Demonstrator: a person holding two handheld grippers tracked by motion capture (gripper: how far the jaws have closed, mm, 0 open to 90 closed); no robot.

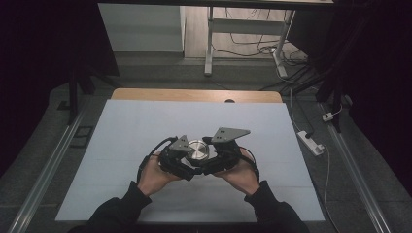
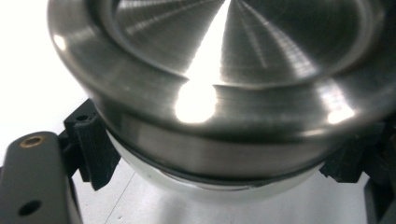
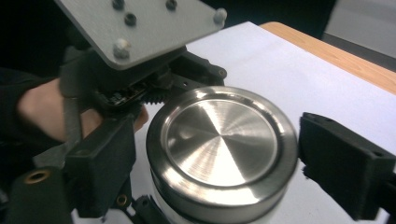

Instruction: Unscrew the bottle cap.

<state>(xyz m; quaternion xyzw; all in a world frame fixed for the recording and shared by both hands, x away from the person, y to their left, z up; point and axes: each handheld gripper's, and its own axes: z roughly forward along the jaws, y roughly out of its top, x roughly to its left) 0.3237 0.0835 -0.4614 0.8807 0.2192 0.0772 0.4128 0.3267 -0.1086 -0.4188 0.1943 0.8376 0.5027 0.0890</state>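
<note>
- A round jar (image 1: 196, 151) with a brushed-steel lid (image 3: 222, 151) and a pale body stands on the white table cover (image 1: 145, 126), near the person's edge and about midway across; both grippers meet at it.
- Left gripper (image 1: 180, 158) — in its own view the jaws sit one at each side of the jar, just below the lid's rim, pressed against the pale body; it is clenched on the jar; the left hand (image 1: 153, 175) holds it from below in the high view.
- Right gripper (image 1: 214, 158) — in its own view the jaws stand at either side of the lid; the near jaw lies close against the rim, the far one shows a gap of white cover between itself and the lid, so it is released, not gripping; the right hand (image 1: 243, 174) holds it.
- The grey three-cornered plate (image 3: 140, 25) of the left gripper hangs over the jar's far side in the right gripper view.
- A strip of bare wood (image 1: 194, 95) shows along the table's far edge.
</note>
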